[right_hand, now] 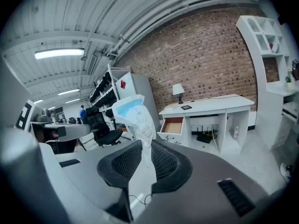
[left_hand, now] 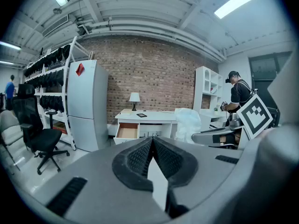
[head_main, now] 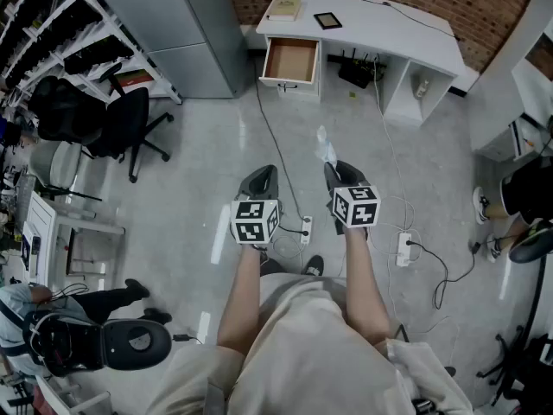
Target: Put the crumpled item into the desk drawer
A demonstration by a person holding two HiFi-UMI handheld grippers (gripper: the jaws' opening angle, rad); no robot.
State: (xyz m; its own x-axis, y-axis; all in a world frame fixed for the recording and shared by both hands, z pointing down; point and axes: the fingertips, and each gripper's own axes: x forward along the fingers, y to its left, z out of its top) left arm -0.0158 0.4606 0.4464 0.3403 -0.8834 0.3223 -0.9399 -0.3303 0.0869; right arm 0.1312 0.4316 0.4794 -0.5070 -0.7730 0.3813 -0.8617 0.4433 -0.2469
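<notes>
Carrying step: the right gripper (right_hand: 144,155) pinches the crumpled white-and-blue plastic wrapper (right_hand: 134,115), jaws half-closed on it. The left gripper (left_hand: 152,146) is alongside, jaws together, empty. Next job: cross the floor to the open white desk drawer (right_hand: 172,125), well ahead.

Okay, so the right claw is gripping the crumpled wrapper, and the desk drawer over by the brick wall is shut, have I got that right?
Not quite: the desk drawer is open, pulled out from the white desk, as the head view shows. The rest holds: the right claw grips the crumpled wrapper, and the desk stands by the brick wall.
</notes>
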